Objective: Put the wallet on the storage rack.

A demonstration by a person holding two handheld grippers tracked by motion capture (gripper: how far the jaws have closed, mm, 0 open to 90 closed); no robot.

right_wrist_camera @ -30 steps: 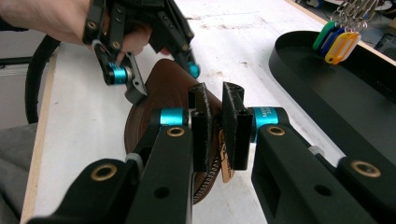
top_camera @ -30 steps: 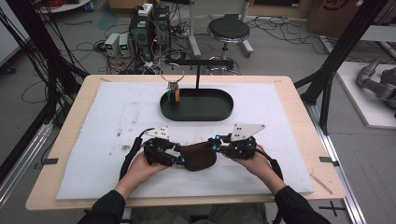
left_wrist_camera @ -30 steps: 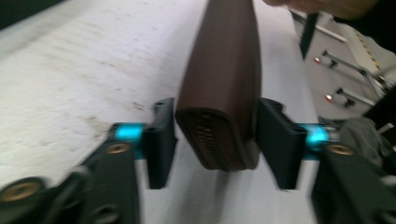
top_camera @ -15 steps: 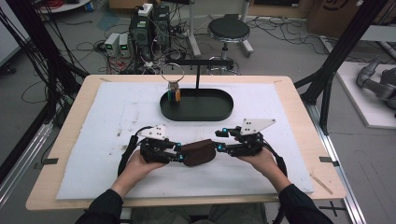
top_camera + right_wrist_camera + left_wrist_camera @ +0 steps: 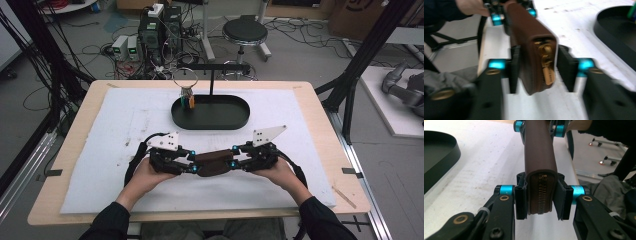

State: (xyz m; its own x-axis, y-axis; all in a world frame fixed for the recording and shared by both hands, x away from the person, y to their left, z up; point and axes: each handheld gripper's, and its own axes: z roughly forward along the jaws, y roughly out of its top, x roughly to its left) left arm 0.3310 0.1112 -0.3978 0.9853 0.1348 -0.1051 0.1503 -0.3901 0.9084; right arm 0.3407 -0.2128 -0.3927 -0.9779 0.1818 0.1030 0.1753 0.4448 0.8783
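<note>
Though its brown leather zip pouch point(image 5: 213, 163) at lower centre looks light, soft and bendable, both the left gripper point(image 5: 540, 199) and right gripper point(image 5: 537, 71) have fingers clamped on its 2 ends, the sensible holds.

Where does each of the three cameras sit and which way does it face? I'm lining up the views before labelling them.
High view: above the person's side, looking forward and down on the table; both forearms, left gripper and right gripper show.
Left gripper view: rides the left gripper, looking along the brown zip case toward the right gripper; its own black jaws show.
Right gripper view: rides the right gripper, looking toward the person's left hand; its own jaws show.
Shared: the case and the black tray.
</note>
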